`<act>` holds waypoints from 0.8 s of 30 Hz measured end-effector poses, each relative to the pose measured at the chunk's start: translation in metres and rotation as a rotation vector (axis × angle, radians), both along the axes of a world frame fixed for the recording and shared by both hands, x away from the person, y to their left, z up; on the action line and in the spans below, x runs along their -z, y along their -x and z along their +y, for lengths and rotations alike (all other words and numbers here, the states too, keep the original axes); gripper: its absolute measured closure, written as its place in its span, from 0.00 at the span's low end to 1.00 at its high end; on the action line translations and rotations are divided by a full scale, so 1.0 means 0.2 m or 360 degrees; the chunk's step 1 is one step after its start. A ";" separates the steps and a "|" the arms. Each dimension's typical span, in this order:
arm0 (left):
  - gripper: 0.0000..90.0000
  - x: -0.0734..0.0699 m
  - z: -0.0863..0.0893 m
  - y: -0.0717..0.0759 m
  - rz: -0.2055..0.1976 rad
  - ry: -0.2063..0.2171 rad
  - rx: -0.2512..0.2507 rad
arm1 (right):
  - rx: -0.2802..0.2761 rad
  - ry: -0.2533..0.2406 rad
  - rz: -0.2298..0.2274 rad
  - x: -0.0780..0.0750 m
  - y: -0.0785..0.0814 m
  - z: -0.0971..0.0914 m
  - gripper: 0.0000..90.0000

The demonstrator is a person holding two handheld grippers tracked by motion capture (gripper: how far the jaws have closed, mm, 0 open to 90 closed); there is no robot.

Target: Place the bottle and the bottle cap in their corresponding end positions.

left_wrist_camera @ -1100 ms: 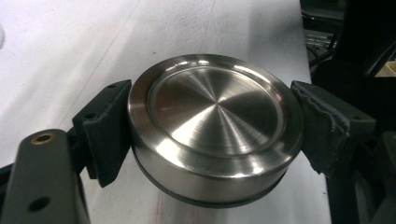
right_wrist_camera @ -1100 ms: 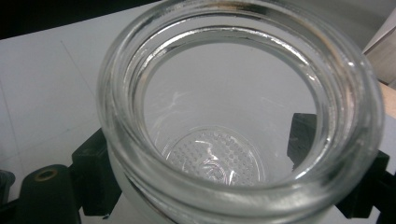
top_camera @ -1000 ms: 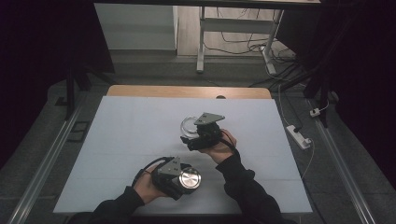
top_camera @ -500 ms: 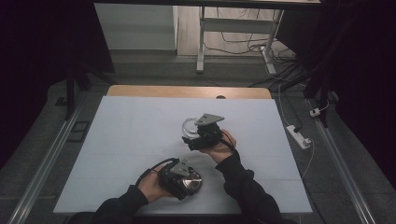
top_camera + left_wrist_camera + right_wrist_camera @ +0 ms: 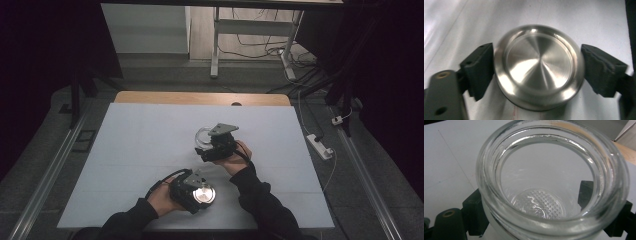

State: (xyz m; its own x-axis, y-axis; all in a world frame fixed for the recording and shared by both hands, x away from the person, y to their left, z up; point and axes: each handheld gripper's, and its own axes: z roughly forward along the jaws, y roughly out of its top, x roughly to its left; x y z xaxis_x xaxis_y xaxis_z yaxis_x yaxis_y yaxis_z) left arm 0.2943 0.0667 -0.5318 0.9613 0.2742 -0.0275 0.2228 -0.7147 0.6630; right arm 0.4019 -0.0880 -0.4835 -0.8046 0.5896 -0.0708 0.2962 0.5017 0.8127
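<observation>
A round brushed-steel lid (image 5: 539, 65) lies flat on the white table between the pads of my left gripper (image 5: 537, 72). Its jaws have just been opening, and the pads (image 5: 480, 67) stand close beside the lid's rim without squeezing it. From above, the lid (image 5: 204, 195) gleams at the tip of the left gripper (image 5: 200, 192) near the front edge. Farther back, my right gripper (image 5: 206, 146) is shut on a clear glass jar (image 5: 202, 136). In the right gripper view the open-mouthed jar (image 5: 536, 205) sits between the black pads (image 5: 474, 212) and looks empty.
The white table top (image 5: 150, 135) spreads wide to the left and behind both hands, with a wooden strip (image 5: 200, 98) along its far edge. A power strip (image 5: 320, 146) lies on the floor off the right side.
The left hand has shifted slightly around the lid, which stays near the front edge. The right hand and the jar have kept still.
</observation>
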 end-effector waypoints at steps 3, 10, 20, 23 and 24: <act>0.12 -0.01 0.02 -0.01 0.0015 0.0056 -0.0013 | 0.0004 0.0014 0.0009 0.02 0.00 0.00 0.17; 0.09 -0.04 0.07 -0.02 0.0029 0.0150 -0.0033 | 0.0010 0.0014 0.0014 0.04 -0.01 0.00 0.17; 0.04 -0.04 0.12 -0.03 0.0027 0.0244 -0.0064 | 0.0005 0.0044 0.0041 0.08 -0.01 0.01 0.17; 0.03 -0.05 0.14 -0.02 0.0021 0.0267 -0.0075 | -0.0002 0.0049 0.0047 0.09 -0.01 0.01 0.17; 0.03 -0.05 0.14 -0.02 0.0023 0.0272 -0.0075 | -0.0003 0.0049 0.0049 0.10 -0.01 0.01 0.17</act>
